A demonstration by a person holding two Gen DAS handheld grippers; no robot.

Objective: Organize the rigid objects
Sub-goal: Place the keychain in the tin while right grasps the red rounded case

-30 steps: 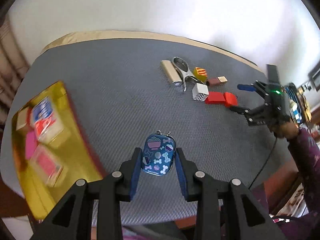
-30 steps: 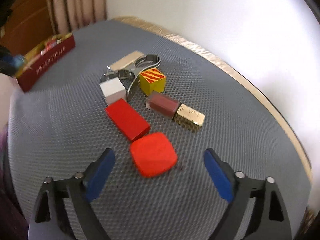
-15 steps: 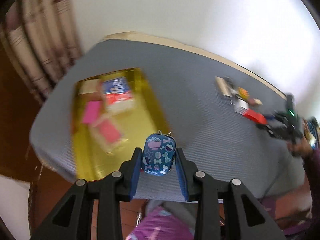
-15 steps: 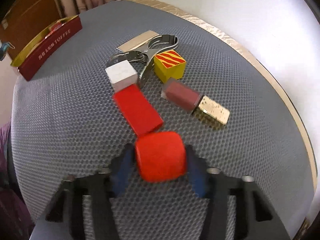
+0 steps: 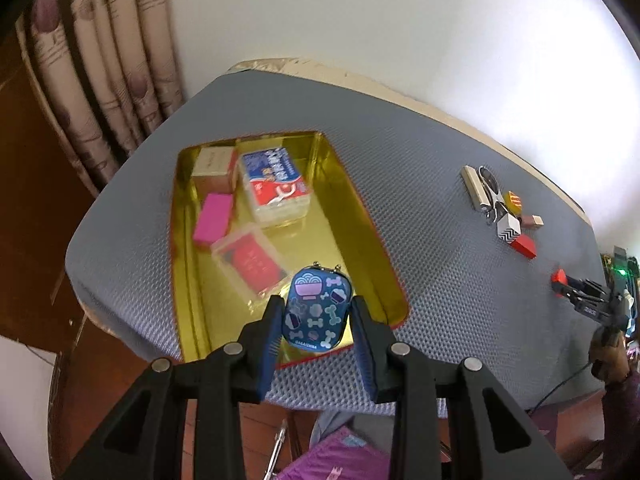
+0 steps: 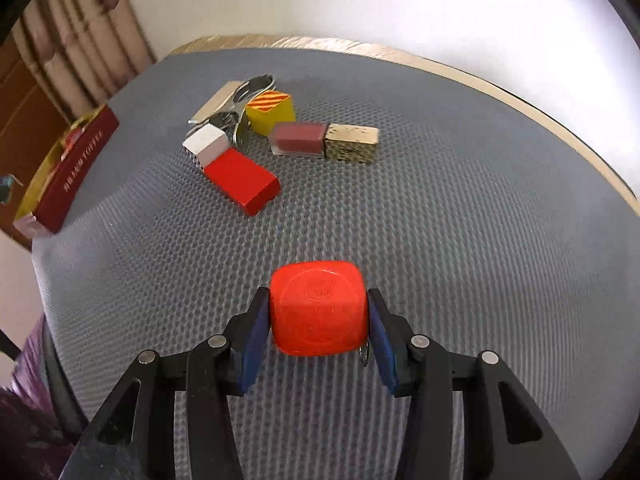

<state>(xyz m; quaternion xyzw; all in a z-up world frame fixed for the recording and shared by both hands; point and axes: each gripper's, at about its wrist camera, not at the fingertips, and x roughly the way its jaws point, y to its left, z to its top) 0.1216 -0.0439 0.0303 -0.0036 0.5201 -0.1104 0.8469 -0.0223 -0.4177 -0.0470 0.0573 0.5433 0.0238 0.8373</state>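
Note:
My left gripper (image 5: 317,316) is shut on a small blue patterned tin (image 5: 317,313) and holds it above the near end of a gold tray (image 5: 362,216). The tray holds a pink block (image 5: 213,218), a red card case (image 5: 251,262), a blue and red box (image 5: 276,180) and a beige box (image 5: 212,164). My right gripper (image 6: 318,312) is shut on a red rounded cap (image 6: 318,307), lifted just above the grey mat. It also shows in the left wrist view (image 5: 560,280).
On the mat lie a red block (image 6: 240,180), a white cube (image 6: 206,146), a yellow striped cube (image 6: 270,112), a maroon and gold bottle (image 6: 324,142), a metal clip (image 6: 240,112) and a beige bar (image 6: 214,102). The tray's red side (image 6: 72,172) shows at left.
My left gripper swung left with the tin and now hangs over the tray. My right gripper closed on the red cap and drew it back from the red block.

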